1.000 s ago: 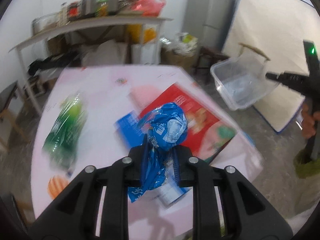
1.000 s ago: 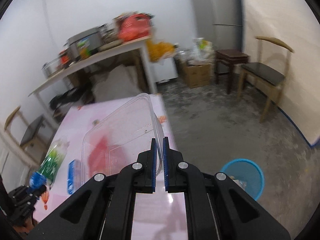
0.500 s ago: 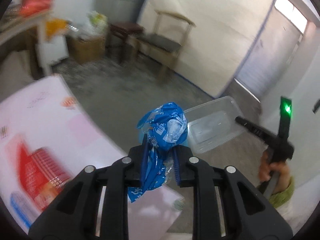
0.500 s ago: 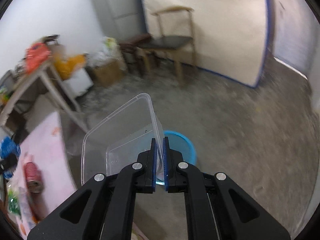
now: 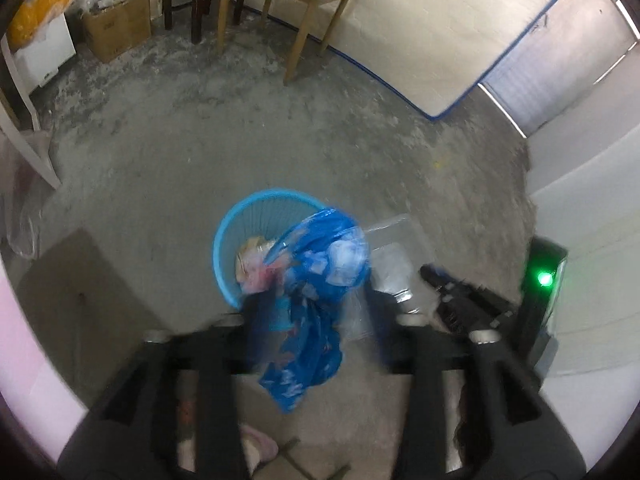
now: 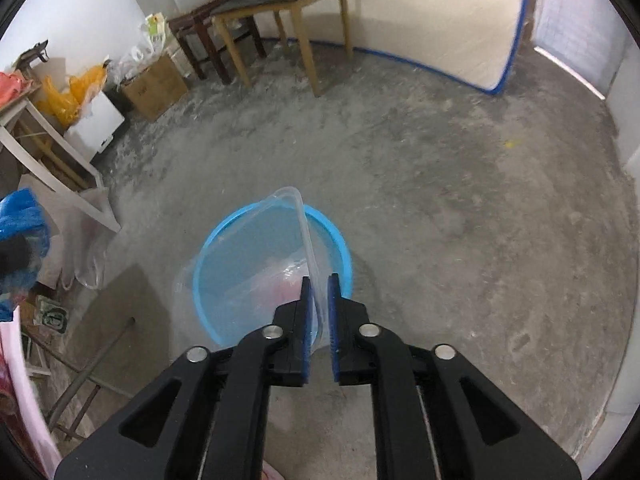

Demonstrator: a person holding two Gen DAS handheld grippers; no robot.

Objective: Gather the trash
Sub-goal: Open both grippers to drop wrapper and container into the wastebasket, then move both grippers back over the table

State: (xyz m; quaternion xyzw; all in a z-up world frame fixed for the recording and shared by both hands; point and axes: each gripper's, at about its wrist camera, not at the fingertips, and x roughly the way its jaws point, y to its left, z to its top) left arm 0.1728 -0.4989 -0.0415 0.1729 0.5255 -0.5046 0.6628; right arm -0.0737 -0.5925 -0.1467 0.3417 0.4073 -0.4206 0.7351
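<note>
Grey concrete floor [image 6: 440,200] fills both views, with a blue bin [image 6: 340,252] at lower centre. Over it, the left gripper [image 5: 316,312], blurred, is opening around a blue wrapper [image 5: 320,280] hiding the bin's right rim. The right gripper [image 6: 318,320] is opening too, a clear tub [image 6: 304,232] edge between its fingers.

A bin [image 5: 228,240] stands on the floor [image 5: 200,152] with trash inside. A wrapper [image 5: 320,264] and a plastic box [image 6: 288,256] hang above it. Behind stands a chair [image 6: 280,4], left of it a carton [image 6: 154,86].
</note>
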